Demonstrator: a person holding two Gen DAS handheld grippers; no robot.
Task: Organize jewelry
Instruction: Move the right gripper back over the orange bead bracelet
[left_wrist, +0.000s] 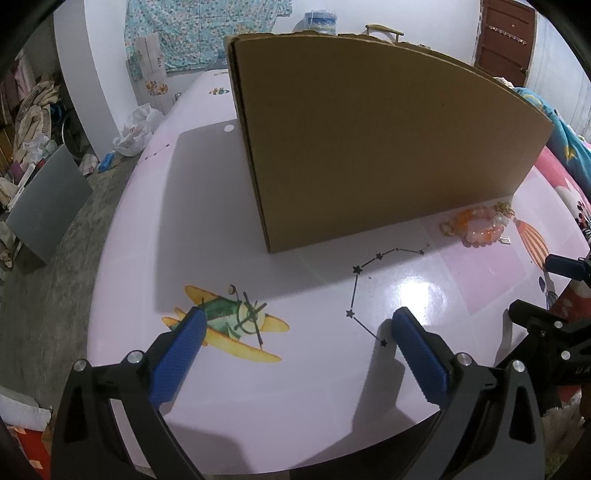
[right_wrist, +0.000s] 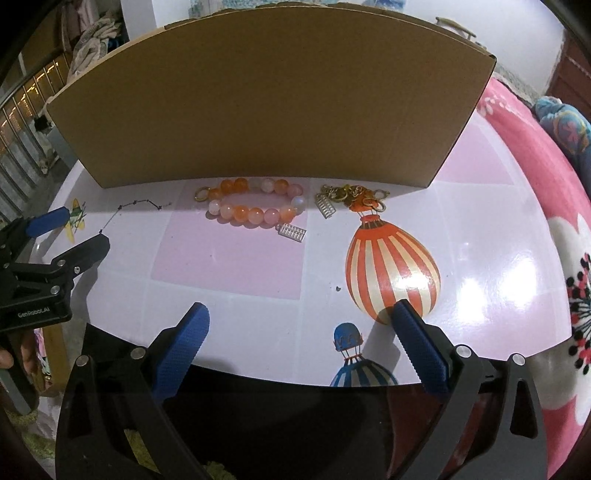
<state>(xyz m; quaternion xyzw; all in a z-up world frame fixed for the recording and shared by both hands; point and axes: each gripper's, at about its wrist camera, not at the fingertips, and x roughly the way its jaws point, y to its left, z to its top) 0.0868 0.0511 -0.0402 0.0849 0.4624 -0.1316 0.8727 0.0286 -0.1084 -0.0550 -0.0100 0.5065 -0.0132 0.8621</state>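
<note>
An orange and pink bead bracelet (right_wrist: 242, 213) with a small silver abacus charm (right_wrist: 293, 233) lies on the pink table (right_wrist: 229, 266), close to the front wall of a cardboard box (right_wrist: 258, 99). To its right sits a heap of gold jewellery (right_wrist: 351, 195). My right gripper (right_wrist: 301, 308) stands open over the table, well short of the bracelet, with nothing between its fingers. My left gripper (left_wrist: 299, 317) is open over the aeroplane picture, empty, left of the bracelet (left_wrist: 484, 234) and in front of the box (left_wrist: 369, 147).
The box's inside is hidden from both views. A pink flowered blanket (right_wrist: 535, 192) borders the table on the right. Left of the table the floor holds a grey panel (left_wrist: 48, 210), bags and clothes. The table's near edge runs just under both grippers.
</note>
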